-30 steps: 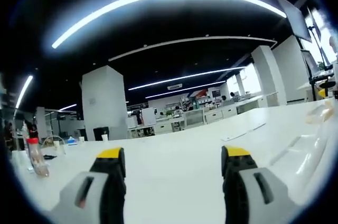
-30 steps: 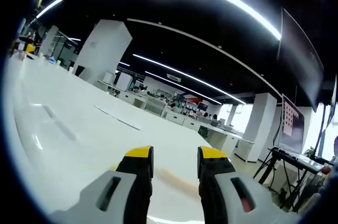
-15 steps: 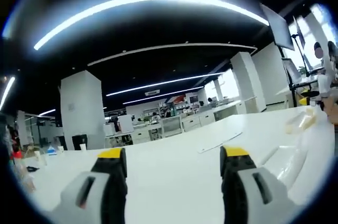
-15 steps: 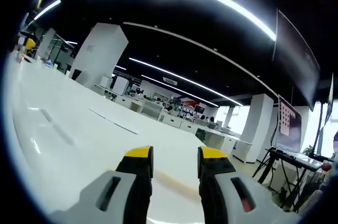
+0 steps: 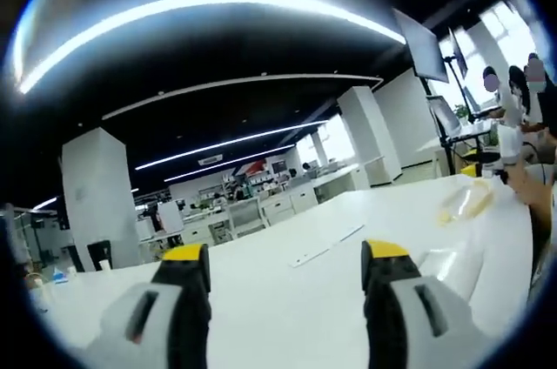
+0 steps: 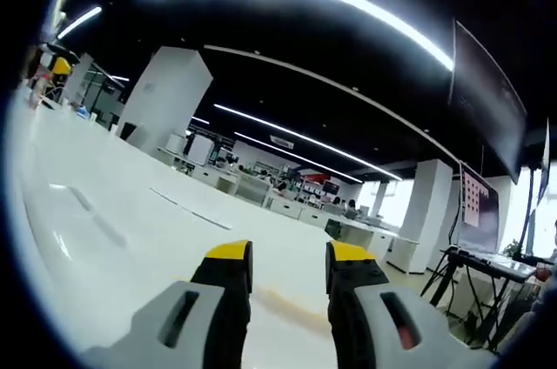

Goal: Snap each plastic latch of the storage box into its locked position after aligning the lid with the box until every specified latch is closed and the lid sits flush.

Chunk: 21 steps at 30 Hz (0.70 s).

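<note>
- White plastic storage-box lid: likely light, stiff, slippery; best pressed at edge latches.
- Above lid, left gripper spread wide, empty.
- Right gripper narrowly parted, empty.

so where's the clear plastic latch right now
In the left gripper view, the clear latch lies at the right on the white lid, beyond the left gripper.

White bench: clear storage box lies at 3 o'clock; flat strip near centre.
</note>
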Available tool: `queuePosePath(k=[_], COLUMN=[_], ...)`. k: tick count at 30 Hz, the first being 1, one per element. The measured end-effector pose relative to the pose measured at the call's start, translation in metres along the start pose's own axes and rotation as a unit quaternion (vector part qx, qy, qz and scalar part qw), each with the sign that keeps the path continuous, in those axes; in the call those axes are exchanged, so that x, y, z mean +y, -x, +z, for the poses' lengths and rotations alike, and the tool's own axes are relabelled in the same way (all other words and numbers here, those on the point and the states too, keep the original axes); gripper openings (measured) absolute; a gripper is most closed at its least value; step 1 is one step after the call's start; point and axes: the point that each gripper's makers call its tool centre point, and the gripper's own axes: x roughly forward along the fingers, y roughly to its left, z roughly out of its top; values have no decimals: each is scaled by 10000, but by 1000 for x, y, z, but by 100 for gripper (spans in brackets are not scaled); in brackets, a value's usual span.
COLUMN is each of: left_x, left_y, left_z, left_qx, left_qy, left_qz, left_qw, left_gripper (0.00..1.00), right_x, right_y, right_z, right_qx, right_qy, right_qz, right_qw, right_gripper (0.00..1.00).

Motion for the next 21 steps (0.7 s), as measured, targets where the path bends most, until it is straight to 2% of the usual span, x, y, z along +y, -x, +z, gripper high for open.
queuePosePath(k=[2, 4, 7, 9, 14, 18, 19, 21], left_x=[-9, -23, -24, -37, -62, -94, -105, -118], left_y=[-10, -23, -25, -37, -61, -79, -84, -89], left_z=[4, 8, 9, 12, 17, 21, 20, 20], left_qx=[32, 78, 89, 150, 259, 321, 388, 454], left_qy=[-95, -190, -204, -224, -429, -452, -468, -438], left_qz=[-143, -413, -451, -709, -1061, -1628, -1849, -2066], left_qw=[9998, 9989, 9987, 9971, 9931, 9851, 9809, 9764], left_gripper=[71, 71, 71, 71, 70, 70, 70, 70], right_x=[2, 3, 3, 4, 3, 2, 3, 4], right_y=[0, 0, -1, -1, 0, 0, 0, 0], right_z=[1, 1, 1, 0, 0, 2, 2, 2], right_qx=[-14, -10, -8, 14, 18, -38, -44, -41], right_qy=[32, 57, 61, 79, 1, -55, -71, -77], right_qz=[12, 34, 37, 51, 9, -6, 10, 16], right_qw=[10000, 10000, 10000, 10000, 10000, 10000, 10000, 10000], right_gripper=[33, 33, 33, 33, 33, 33, 33, 33])
